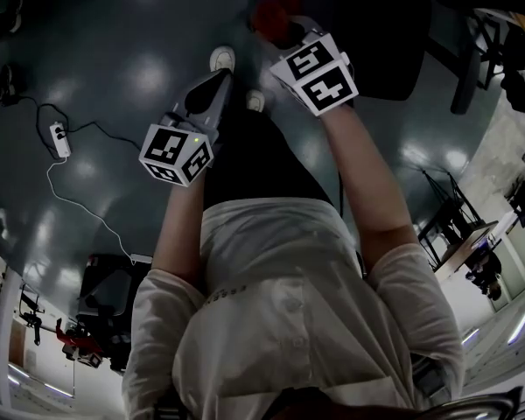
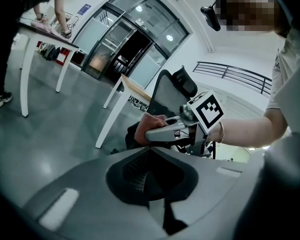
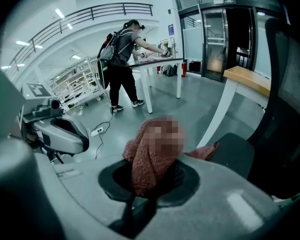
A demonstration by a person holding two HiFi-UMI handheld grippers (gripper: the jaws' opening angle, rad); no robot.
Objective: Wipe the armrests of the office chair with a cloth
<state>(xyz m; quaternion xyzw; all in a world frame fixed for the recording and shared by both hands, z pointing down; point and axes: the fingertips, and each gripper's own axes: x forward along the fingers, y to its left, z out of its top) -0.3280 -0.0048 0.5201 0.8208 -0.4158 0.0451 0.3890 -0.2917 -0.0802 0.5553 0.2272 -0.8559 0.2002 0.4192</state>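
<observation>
Right tool [image 3: 151,183] clamped on bunched cloth [image 3: 144,166], held just short of the chair [image 3: 285,99] | left tool [image 2: 147,170] jaws together, empty | step: approach, wiping not begun | next: you must find an armrest and lay cloth on it | armrests not made out; chair cut off by frame.

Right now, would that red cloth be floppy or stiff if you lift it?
Probably floppy: the cloth bunches up and sags in the right tool. Likely light, since one end trails loosely aside. Its nubbly surface probably grips well rather than slipping.
</observation>
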